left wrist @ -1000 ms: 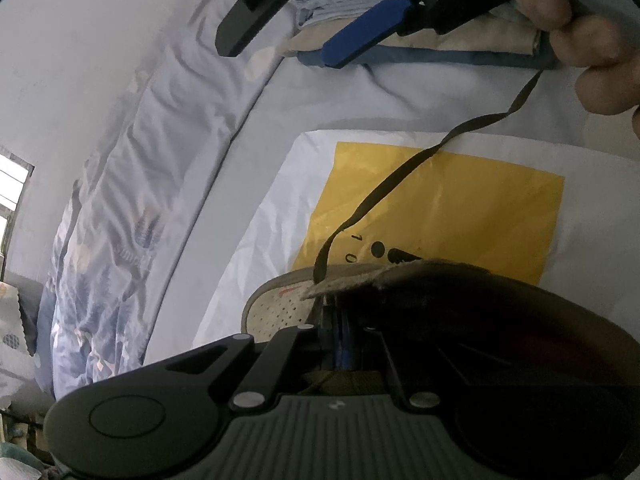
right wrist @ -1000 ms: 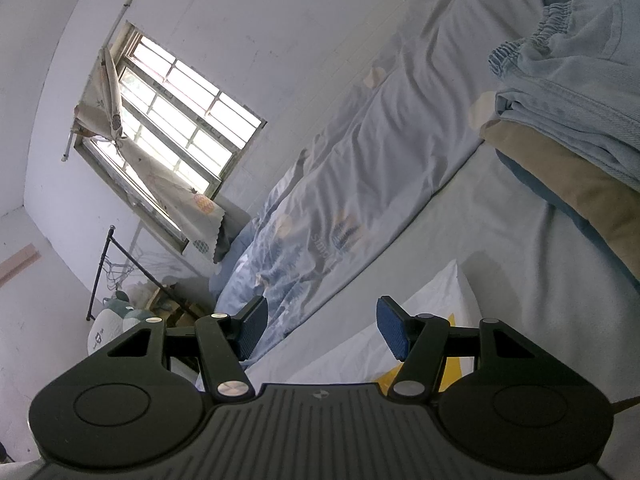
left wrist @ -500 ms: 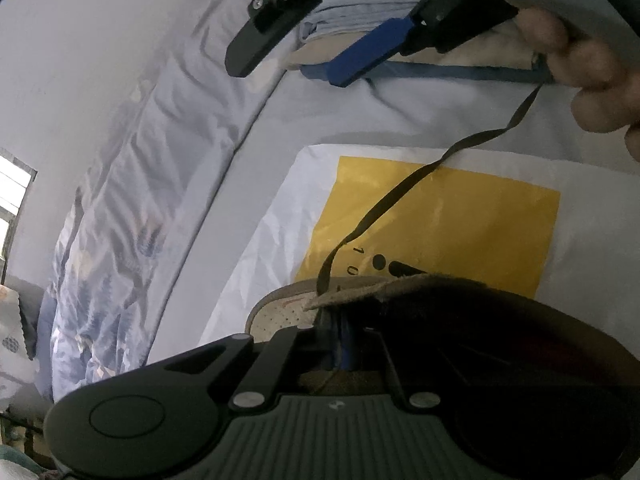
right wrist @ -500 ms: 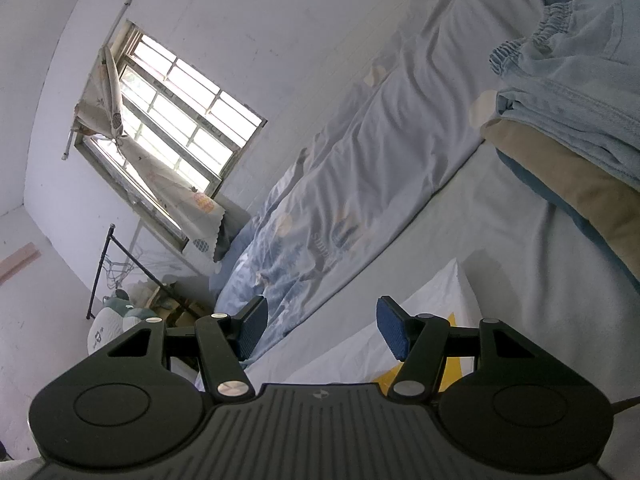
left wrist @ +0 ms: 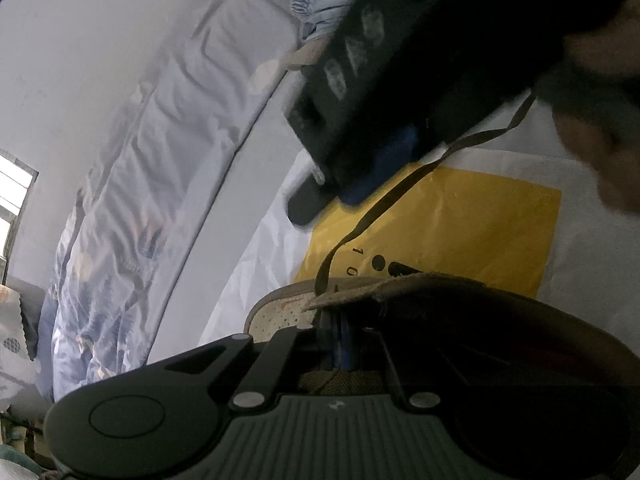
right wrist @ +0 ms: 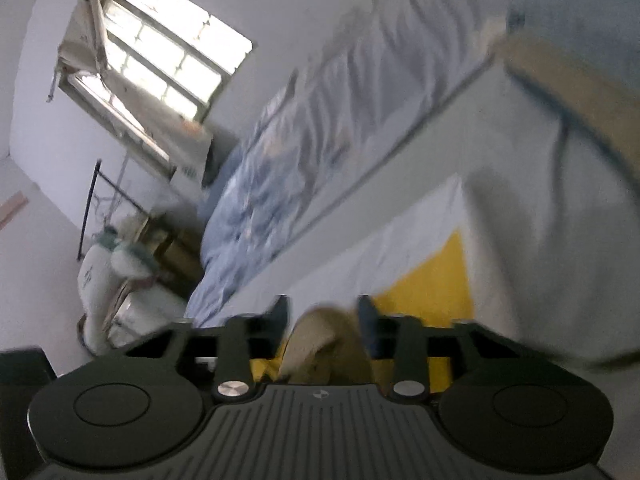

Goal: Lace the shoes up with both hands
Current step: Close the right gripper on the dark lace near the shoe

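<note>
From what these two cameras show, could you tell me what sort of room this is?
Most likely a bedroom: a rumpled blue patterned duvet lies along the wall, folded clothes are stacked on the bed sheet, and a window lights the room. The shoe sits on a white and yellow bag.

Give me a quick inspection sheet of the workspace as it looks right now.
Surface: white and yellow bag spread on a bed.
Job's things: shoe; dark lace rising from it toward the hand.
Clutter: folded clothes, blurred.
Grippers: left gripper shut at the shoe's lace area; right gripper closing, tan shoe part between its jaws.
Cables: nothing seen.
Surroundings: window, patterned quilt, wall.
</note>
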A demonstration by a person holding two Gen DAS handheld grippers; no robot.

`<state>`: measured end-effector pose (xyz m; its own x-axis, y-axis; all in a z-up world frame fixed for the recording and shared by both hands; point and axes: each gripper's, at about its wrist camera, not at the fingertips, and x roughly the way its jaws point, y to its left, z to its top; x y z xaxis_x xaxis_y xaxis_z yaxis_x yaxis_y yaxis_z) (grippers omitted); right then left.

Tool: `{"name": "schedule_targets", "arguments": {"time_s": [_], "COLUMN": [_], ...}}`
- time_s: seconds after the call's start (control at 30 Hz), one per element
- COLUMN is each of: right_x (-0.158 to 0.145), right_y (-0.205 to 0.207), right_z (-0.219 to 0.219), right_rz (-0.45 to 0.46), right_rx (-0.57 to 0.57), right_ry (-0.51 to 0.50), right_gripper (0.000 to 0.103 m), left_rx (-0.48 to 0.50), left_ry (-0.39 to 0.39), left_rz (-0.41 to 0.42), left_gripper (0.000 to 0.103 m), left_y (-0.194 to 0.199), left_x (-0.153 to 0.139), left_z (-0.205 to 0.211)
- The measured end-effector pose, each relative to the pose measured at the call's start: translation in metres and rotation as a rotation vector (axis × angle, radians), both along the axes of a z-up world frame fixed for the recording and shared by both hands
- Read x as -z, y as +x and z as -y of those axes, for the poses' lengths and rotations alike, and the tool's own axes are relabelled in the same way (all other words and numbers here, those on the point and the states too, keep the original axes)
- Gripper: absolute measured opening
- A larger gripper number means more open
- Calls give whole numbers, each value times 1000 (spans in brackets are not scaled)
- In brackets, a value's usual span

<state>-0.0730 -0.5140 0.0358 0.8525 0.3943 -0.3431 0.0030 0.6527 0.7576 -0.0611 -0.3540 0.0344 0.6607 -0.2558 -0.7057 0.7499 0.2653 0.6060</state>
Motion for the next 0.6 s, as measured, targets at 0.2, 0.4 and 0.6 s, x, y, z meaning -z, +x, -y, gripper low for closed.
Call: {"name": "schedule_targets", "arguments": {"time_s": [0.2,0.4,0.6], "right_x": [24,28,30], "right_y": [6,10,13], "right_z": [1,-7,-17], "right_rz": [-58,-62,-76], "right_rx": [7,-17,-21], "right_ry": [131,143,132], "right_gripper": [23,22,21], "left_rx": [-2,-6,-8], "left_ry": [7,10,6], "left_rz": [1,0,-2], "left_gripper": [1,1,1], "left_y": [0,1,0], "left_x": [-1,0,2], "left_z": [2,6,6]}}
